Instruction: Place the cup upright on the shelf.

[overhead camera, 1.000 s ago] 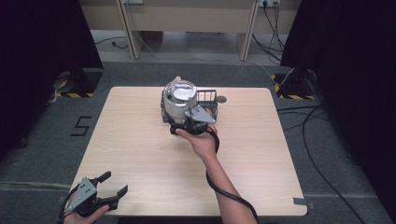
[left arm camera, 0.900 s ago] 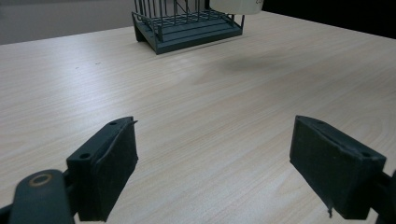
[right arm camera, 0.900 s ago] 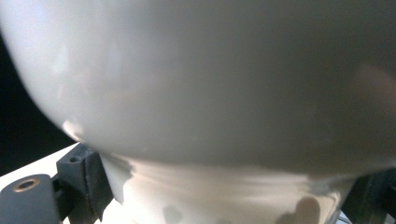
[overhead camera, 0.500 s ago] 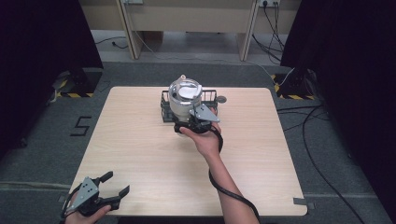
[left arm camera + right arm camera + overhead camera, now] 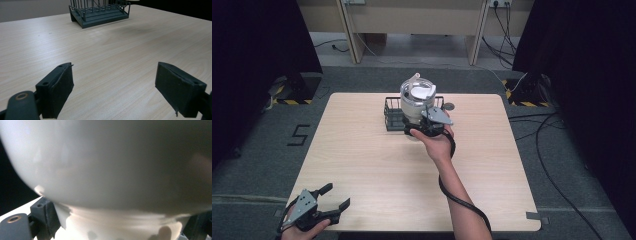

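Apparently we grip the white pot [image 5: 416,100] by its foot in our right tool [image 5: 424,127], above the wire basket [image 5: 391,112] near the surface's [image 5: 362,150] far edge, not yet set down, while our left tool [image 5: 334,197] gapes empty at the near-left corner.

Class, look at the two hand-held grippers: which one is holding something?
The right hand-held gripper, at the wire basket, is shut on the white pot. The left hand-held gripper hangs open at the table's near corner.

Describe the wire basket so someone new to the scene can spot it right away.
Start at the light wooden table and look to the middle of its far edge. The dark wire basket sits there, partly behind the white jar held by the right hand-held gripper. It is the only open-grid metal item on the table.
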Motion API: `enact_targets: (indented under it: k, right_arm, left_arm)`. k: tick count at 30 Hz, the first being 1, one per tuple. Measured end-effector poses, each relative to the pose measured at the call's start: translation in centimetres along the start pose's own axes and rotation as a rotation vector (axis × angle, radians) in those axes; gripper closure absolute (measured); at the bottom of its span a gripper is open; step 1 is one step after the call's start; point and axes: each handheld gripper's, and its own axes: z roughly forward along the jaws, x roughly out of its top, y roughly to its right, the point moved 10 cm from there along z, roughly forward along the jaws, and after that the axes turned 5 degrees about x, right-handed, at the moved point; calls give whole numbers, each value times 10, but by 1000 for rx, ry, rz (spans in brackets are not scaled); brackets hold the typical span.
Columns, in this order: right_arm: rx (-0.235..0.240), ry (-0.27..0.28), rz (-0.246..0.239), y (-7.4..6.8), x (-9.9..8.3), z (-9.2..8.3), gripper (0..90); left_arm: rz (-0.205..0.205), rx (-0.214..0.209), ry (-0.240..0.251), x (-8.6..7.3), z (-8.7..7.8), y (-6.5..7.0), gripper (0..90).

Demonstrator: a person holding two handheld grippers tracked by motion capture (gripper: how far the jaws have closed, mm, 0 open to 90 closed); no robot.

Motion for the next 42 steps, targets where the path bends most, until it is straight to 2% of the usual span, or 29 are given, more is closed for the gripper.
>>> enact_targets:
  k: [8, 14, 16, 27, 42]
  right_arm:
    - [-10, 1, -1, 6, 8, 7, 104]
    - [-22, 3, 13, 13, 14, 11, 104]
    - [-19, 4, 31, 17, 16, 14, 104]
    - [-58, 2, 4, 33, 32, 24, 104]
    - [-104, -33, 17, 57, 38, 47, 104]
  left_arm:
    - [-2, -2, 2, 0, -1, 0, 143]
    - [-7, -3, 3, 0, -1, 0, 144]
    - [-8, -7, 4, 1, -1, 0, 143]
    - [-17, -6, 9, 1, -1, 0, 143]
    - [-18, -22, 13, 3, 0, 6, 143]
